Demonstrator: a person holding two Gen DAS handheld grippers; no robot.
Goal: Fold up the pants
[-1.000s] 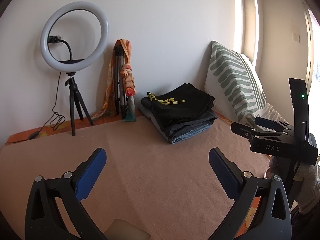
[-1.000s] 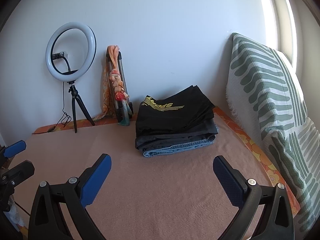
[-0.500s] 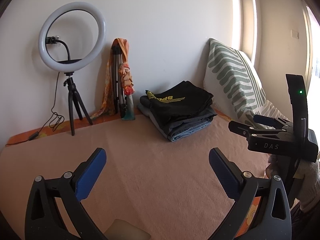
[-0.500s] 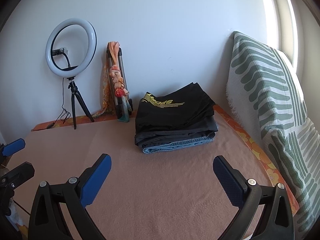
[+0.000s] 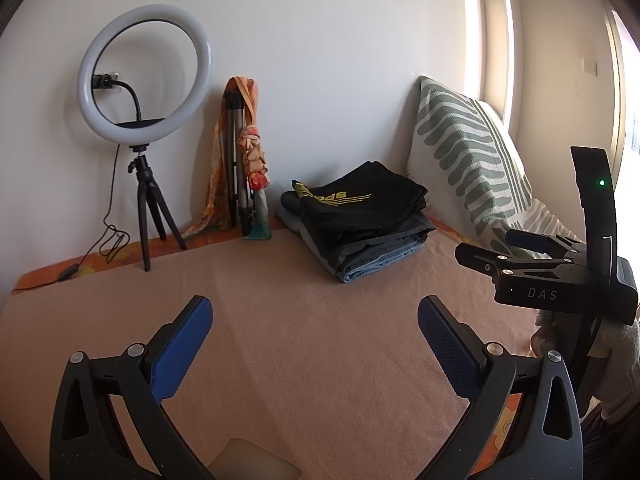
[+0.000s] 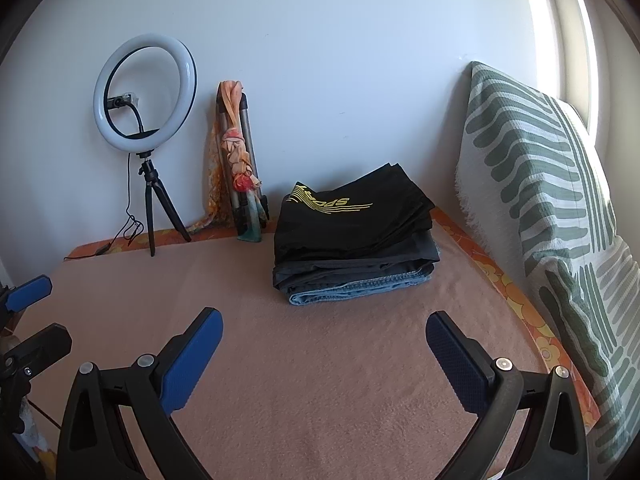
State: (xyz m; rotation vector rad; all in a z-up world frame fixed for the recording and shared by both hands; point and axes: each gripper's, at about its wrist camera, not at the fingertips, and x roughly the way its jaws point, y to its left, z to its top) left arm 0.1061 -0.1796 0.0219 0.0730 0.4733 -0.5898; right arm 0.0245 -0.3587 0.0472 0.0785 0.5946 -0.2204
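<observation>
Both grippers spread wide and holding nothing, left gripper (image 5: 314,340) and right gripper (image 6: 324,344) hovering over peach blanket (image 6: 320,360); folded pants stack (image 6: 354,236) sitting near back wall, beside striped pillow (image 6: 540,184)

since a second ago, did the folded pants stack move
No. The folded pants stack still sits between the leaning tripod and the striped pillow, gaps unchanged.

Lower pants (image 6: 360,288) mostly hidden under black pair (image 6: 352,216); pillow (image 6: 560,200) cropped.

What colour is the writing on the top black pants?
Yellow, on the black pants; the right wrist view shows it best.
</observation>
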